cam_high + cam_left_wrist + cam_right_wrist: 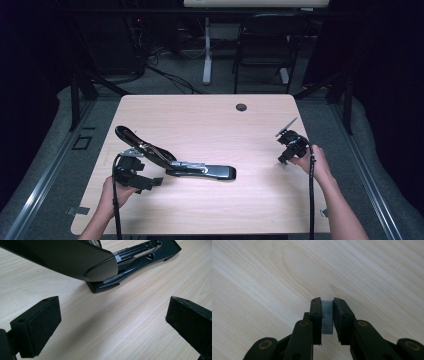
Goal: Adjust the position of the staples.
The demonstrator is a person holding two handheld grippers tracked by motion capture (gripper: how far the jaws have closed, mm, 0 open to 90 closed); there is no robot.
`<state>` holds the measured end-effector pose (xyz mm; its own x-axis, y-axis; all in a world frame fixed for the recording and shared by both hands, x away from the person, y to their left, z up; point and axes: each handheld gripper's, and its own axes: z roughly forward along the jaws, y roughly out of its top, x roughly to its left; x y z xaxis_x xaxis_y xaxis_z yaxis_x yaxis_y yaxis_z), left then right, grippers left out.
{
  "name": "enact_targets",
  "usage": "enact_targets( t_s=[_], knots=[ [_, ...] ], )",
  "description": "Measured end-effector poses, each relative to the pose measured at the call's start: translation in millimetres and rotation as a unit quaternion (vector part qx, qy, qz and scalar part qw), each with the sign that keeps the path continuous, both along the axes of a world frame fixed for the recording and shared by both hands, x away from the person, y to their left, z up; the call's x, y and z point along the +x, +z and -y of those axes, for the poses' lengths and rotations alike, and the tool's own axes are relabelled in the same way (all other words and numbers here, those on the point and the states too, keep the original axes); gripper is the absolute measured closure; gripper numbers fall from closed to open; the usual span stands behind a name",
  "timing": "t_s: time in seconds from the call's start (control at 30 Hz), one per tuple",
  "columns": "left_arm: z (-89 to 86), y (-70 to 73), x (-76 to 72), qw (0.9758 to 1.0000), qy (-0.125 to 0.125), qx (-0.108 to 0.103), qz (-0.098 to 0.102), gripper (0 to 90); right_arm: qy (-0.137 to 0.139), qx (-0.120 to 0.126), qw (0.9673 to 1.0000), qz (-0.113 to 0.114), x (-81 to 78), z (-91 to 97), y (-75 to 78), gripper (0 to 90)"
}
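A black stapler (200, 170) lies opened on the wooden table (210, 115), its top arm (142, 145) swung up and back to the left. In the left gripper view that arm (75, 260) hangs over the base with its metal staple channel (140, 255). My left gripper (150, 175) sits just in front of the stapler's hinge end, open, with bare table between its pads (37, 327). My right gripper (283, 157) hovers near the table's right edge, shut on a small grey strip of staples (327, 317), pointing down at the wood.
A round cable hole (241, 107) sits near the table's far edge. Behind the table stand a black chair (267, 40) and a white table leg (207, 50). Bare wood stretches between the stapler and the right gripper.
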<state>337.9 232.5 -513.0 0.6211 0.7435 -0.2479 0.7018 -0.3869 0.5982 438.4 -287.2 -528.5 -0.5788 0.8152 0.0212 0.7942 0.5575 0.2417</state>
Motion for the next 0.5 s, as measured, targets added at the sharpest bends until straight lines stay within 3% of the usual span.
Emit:
enact_targets(
  t_s=[0.23, 0.3, 0.37, 0.4, 0.5],
  knots=[
    [-0.1, -0.1, 0.1, 1.0000, 0.000, 0.001, -0.001, 0.5, 0.018, 0.000, 0.9998, -0.005, -0.9, -6.8, 5.0, 78.0],
    [-0.2, 0.0, 0.0, 1.0000, 0.000, 0.001, 0.000, 0.4, 0.014, 0.009, 0.9999, 0.001, -2.4, -9.5, 4.6, 78.0],
    [-0.2, 0.2, -0.1, 1.0000, 0.000, 0.001, 0.000, 0.5, 0.029, -0.008, 0.9995, -0.008, -1.2, -10.8, 8.1, 78.0],
    [-0.2, 0.2, -0.1, 1.0000, 0.000, 0.001, 0.001, 0.5, 0.017, 0.009, 0.9998, 0.004, -3.2, -12.5, 5.8, 78.0],
    [-0.1, 0.1, -0.1, 1.0000, 0.001, 0.001, 0.001, 0.5, 0.026, 0.005, 0.9996, 0.000, -2.8, -13.9, 7.8, 78.0]
  ],
)
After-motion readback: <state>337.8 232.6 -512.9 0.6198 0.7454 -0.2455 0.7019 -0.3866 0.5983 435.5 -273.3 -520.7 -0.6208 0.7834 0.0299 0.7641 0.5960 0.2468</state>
